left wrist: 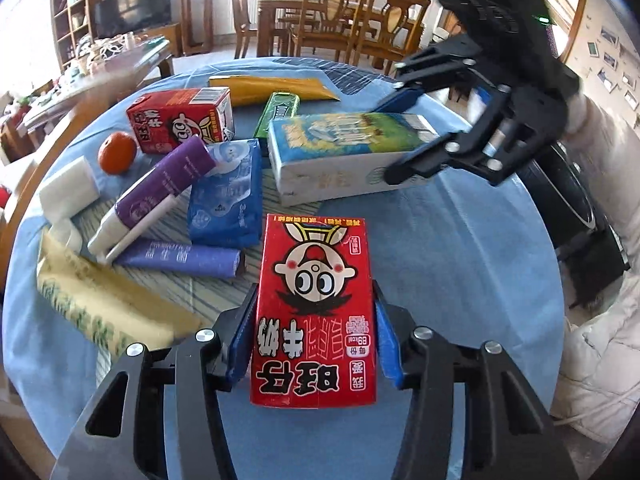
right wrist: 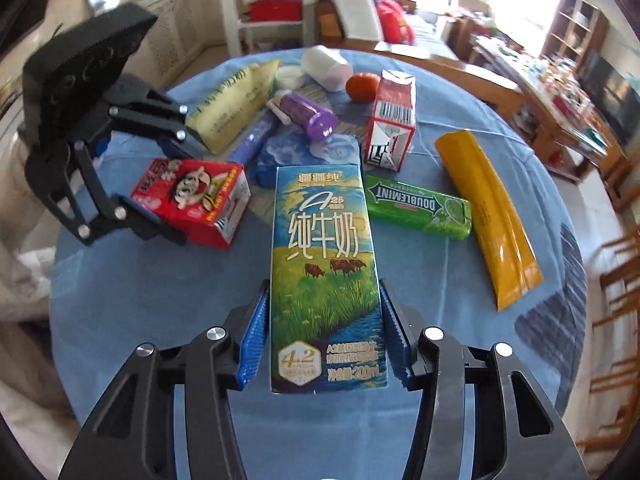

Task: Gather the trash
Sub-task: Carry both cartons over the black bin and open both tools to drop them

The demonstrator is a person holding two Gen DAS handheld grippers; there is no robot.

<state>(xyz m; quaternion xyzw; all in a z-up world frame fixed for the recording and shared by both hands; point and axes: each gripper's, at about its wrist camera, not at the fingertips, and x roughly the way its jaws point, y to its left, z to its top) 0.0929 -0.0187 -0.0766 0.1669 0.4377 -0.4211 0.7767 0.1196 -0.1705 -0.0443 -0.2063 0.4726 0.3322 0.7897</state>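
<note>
The red carton (left wrist: pixel 314 312) and milk carton (right wrist: pixel 326 280) are squeezed by the left hand-held gripper (left wrist: pixel 316 344) and right hand-held gripper (right wrist: pixel 324 344); lifting is needed next.

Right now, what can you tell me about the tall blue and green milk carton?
The milk carton is a slim paper box printed with cows, grass, a stream and blue sky. It lies flat on the blue tablecloth, looking undamaged. The right gripper has its blue pads against both long sides. A green gum pack lies close beside it.
</note>
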